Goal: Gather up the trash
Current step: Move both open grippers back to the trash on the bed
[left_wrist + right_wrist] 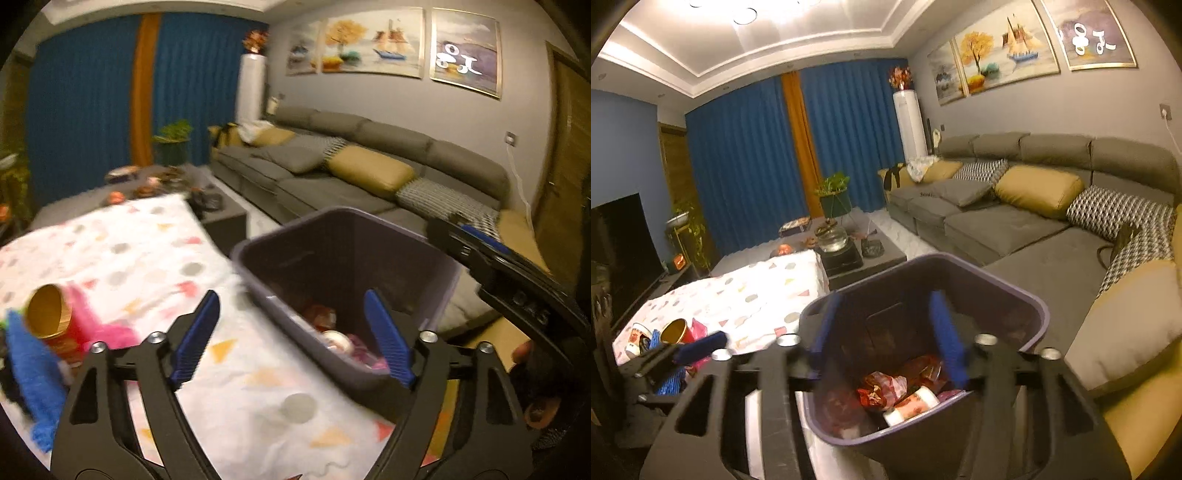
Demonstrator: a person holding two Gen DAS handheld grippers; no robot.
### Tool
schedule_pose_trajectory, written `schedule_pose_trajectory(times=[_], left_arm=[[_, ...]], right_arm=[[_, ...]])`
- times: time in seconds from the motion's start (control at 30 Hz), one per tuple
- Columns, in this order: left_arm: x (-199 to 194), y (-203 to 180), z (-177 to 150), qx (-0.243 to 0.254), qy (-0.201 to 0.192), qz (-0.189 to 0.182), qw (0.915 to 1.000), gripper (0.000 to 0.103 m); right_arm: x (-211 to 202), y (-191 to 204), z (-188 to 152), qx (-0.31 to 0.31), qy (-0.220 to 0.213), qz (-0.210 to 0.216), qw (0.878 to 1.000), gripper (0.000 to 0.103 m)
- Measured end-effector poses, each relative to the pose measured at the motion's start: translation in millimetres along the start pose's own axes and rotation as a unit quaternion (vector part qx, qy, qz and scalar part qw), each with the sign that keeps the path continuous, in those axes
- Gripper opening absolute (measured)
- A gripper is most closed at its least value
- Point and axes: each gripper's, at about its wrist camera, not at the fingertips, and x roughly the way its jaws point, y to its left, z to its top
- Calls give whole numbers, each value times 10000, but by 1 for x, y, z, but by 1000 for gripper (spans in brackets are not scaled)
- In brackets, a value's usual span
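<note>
A dark purple bin (439, 242) stands beside a table with a patterned cloth (147, 251); it holds wrappers and a small white cup (916, 404). My left gripper (291, 336) is open and empty, over the bin's near edge and the cloth. My right gripper (886, 339) is open and empty above the bin (1039, 317). On the cloth at left lie a red tube can with an open gold mouth (50, 317), pink trash (107, 328) and a blue fuzzy piece (29, 369). The left gripper also shows in the right wrist view (698, 347), near the can (677, 330).
A grey sofa (1015, 225) with yellow cushions runs along the right. A dark coffee table (857, 254) with a glass teapot and clutter stands beyond the cloth. Blue curtains, plants and a TV stand lie farther back.
</note>
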Motion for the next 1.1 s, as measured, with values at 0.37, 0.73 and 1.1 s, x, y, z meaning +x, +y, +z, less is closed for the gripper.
schedule_pose_trajectory(times=[0.37,0.73,1.1], left_arm=[[-76,66,-23,-752,-244,1425,9866,89],[-156,140,-63,-1270,-385,2413,9613,89],[-213,189,-84,-1642,-587,2876,9417,89]], right_arm=[[-40,49,-17,-263,-91,206,9994,80],[-51,133,-42,-621,214,997,9928,80],[-50,216,-80,-992,519,1528,9819,80]])
